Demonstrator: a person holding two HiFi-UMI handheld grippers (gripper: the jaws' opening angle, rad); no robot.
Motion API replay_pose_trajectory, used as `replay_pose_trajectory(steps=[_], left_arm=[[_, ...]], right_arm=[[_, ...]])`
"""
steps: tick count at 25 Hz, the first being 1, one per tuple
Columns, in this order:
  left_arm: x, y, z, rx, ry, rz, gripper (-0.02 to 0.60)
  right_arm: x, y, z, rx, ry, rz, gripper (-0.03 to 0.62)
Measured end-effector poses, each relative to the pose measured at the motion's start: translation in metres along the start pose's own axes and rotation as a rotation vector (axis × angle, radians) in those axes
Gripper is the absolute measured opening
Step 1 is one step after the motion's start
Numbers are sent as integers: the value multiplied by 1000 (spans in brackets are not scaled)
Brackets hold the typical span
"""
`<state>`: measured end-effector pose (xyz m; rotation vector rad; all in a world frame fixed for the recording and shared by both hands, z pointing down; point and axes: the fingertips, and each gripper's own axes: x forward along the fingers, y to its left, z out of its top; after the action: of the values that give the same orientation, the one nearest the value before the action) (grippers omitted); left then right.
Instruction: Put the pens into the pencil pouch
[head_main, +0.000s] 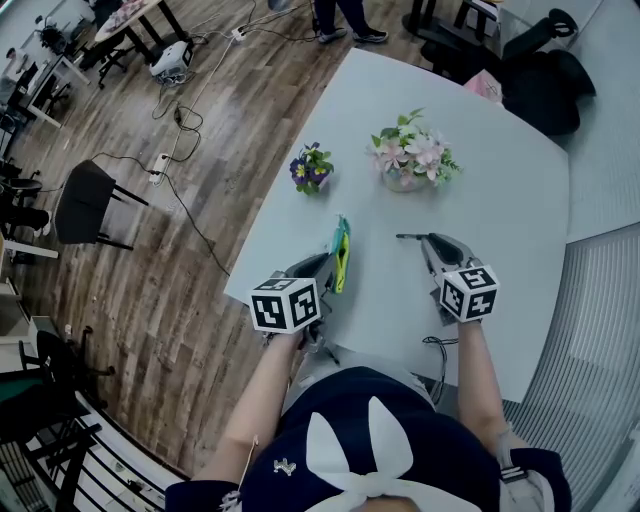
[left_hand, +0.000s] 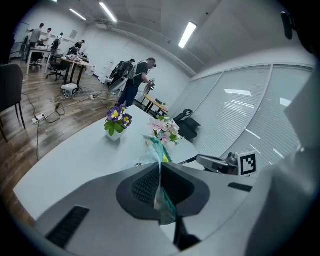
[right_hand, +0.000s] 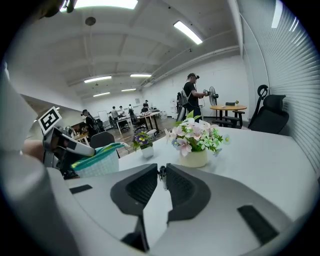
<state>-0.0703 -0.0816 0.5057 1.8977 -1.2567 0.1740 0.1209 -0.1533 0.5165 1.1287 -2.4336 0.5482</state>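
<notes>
The left gripper (left_hand: 160, 172) is clenched on the edge of the teal mesh pencil pouch with yellow trim (head_main: 341, 255), at the near left of the pale grey desk (head_main: 500, 180). To its right, the right gripper (right_hand: 162, 171) grasps a thin dark pen (head_main: 408, 237) that points left toward the pouch. Farther off stand a small pot of purple flowers (head_main: 311, 168) and a pink flower arrangement (head_main: 410, 158).

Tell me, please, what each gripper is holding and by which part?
The left gripper is shut on the pencil pouch, pinching its thin fabric edge. The right gripper is shut on a dark pen near one end; the rest sticks out sideways.
</notes>
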Motion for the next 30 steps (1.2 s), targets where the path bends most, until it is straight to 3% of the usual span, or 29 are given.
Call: replay_pose_trajectory(steps=[15,30], left_arm=[[-4,2,0,-3,-9,2,31],[-5,6,-6,11,8,18,31]], right_arm=[[-17,28,29,-20,-33,70,60],[-41,64,71,-30,-135,161,60]])
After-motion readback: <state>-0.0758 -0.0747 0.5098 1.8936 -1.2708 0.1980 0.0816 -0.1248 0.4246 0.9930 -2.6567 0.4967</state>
